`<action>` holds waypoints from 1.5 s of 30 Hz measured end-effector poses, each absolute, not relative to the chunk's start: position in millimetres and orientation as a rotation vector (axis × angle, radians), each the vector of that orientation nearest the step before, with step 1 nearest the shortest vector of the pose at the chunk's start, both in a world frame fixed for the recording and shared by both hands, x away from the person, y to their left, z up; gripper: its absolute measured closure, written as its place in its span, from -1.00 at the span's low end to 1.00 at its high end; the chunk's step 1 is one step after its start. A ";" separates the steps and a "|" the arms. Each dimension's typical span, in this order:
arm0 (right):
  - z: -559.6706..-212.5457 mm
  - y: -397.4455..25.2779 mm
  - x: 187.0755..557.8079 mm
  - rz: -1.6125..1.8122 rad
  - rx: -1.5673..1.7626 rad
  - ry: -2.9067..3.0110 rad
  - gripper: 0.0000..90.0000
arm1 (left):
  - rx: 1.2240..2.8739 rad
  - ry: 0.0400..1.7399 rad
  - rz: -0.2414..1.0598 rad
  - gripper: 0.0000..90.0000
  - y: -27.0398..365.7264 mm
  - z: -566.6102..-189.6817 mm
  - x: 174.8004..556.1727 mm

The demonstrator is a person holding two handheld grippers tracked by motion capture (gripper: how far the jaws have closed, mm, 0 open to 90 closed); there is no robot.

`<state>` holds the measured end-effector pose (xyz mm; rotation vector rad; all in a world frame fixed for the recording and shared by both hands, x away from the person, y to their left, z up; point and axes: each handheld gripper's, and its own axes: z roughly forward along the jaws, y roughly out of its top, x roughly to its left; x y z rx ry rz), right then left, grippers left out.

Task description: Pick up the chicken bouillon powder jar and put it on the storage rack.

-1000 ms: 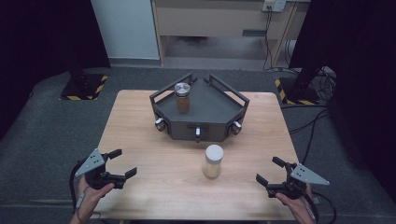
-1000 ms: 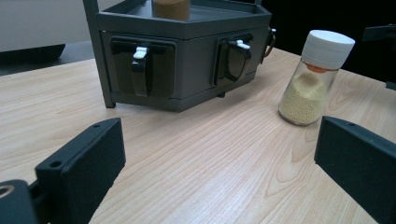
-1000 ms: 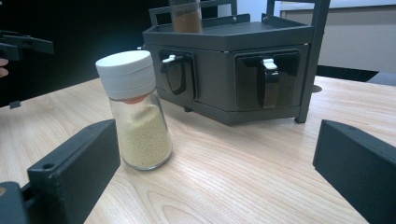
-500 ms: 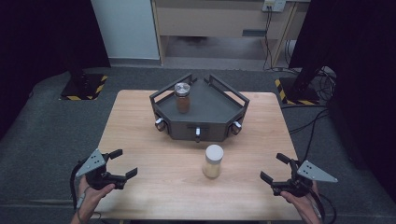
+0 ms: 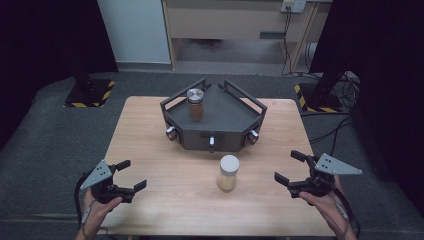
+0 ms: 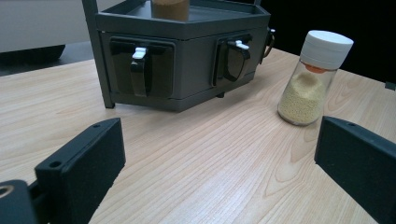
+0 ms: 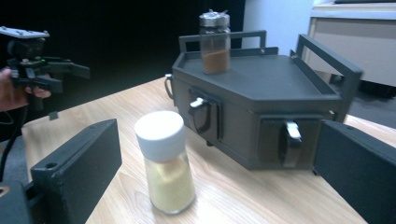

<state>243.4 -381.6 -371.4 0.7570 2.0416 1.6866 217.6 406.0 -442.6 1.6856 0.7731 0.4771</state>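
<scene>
Both grippers hover with fingers spread, holding nothing.
The white-capped jar (image 5: 228, 172) stands near the counter's (image 5: 150, 145) front edge, between left gripper (image 5: 129, 176) and right gripper (image 5: 291, 167).

Bare wooden counter (image 5: 165, 165) lay open between both grippers and the white-capped glass jar of yellow grains (image 5: 228, 172), which stood alone near the middle. Just behind it, the dark grey angular metal rack (image 5: 225, 117) blocked the far side, carrying a metal-lidded jar of brown powder (image 5: 195, 104).
</scene>
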 end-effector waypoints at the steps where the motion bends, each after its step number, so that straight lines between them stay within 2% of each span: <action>1: -371.4 -381.6 243.4 1.687 0.757 2.042 -0.95 | 1.686 0.773 0.477 -0.98 406.0 -442.6 217.6; 8: -347.1 -359.6 266.0 1.666 0.710 2.135 -0.96 | 1.687 0.778 0.477 -0.98 406.0 -442.6 217.5; 22: -336.1 -325.1 292.5 1.623 0.655 2.227 -0.95 | 1.691 0.769 0.474 -0.98 405.8 -442.3 217.9; 37: -350.3 -294.3 325.4 1.551 0.540 2.372 -0.95 | 1.695 0.772 0.470 -0.98 405.9 -442.3 218.8; 45: -364.9 -277.9 342.6 1.528 0.462 2.447 -0.84 | 1.695 0.772 0.470 -0.98 406.1 -442.3 218.9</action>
